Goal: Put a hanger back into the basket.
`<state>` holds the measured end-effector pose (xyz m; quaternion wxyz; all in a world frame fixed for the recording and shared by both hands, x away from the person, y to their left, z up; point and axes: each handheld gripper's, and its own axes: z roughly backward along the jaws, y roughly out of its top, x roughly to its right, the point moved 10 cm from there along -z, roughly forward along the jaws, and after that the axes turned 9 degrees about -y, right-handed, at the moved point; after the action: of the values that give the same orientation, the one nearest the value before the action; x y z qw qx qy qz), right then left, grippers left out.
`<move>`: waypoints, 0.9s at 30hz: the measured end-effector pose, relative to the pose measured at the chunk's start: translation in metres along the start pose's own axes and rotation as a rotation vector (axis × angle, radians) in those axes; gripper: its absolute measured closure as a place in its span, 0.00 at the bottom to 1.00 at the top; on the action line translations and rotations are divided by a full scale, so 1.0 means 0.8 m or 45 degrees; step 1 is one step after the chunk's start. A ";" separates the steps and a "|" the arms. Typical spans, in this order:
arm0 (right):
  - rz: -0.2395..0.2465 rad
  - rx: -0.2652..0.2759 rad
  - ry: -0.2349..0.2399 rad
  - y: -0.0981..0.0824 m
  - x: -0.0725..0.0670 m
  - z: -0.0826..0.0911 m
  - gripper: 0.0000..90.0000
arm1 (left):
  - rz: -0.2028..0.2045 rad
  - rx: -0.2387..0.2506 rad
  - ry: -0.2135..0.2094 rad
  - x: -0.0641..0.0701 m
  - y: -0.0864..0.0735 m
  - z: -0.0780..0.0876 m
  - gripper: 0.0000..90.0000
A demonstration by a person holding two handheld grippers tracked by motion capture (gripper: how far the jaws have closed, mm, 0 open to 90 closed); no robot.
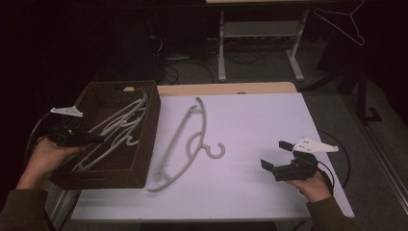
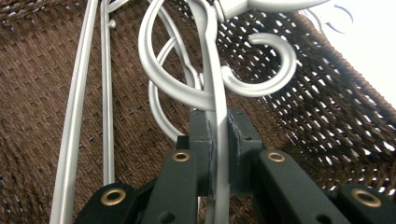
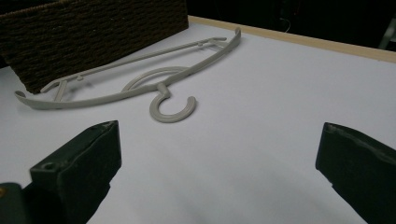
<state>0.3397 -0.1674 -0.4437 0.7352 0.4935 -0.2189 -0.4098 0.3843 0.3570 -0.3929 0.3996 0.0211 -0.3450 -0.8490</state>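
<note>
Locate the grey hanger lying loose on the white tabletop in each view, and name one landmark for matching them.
High view: the hanger on the table lies centre-left, just right of the brown basket, hook toward the right tool.
Left gripper view: not identifiable; the hanger clamped here is inside the basket.
Right gripper view: upper left, hook pointing toward the camera.
Shared landmark: the woven basket.
</note>
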 end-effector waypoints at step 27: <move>0.001 0.000 -0.002 0.000 0.000 0.000 0.00 | 0.053 -0.020 0.037 -0.025 -0.014 -0.018 0.73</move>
<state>0.3396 -0.1678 -0.4436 0.7353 0.4930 -0.2195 -0.4100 0.3949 0.3678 -0.4156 0.4223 0.0231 -0.3330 -0.8428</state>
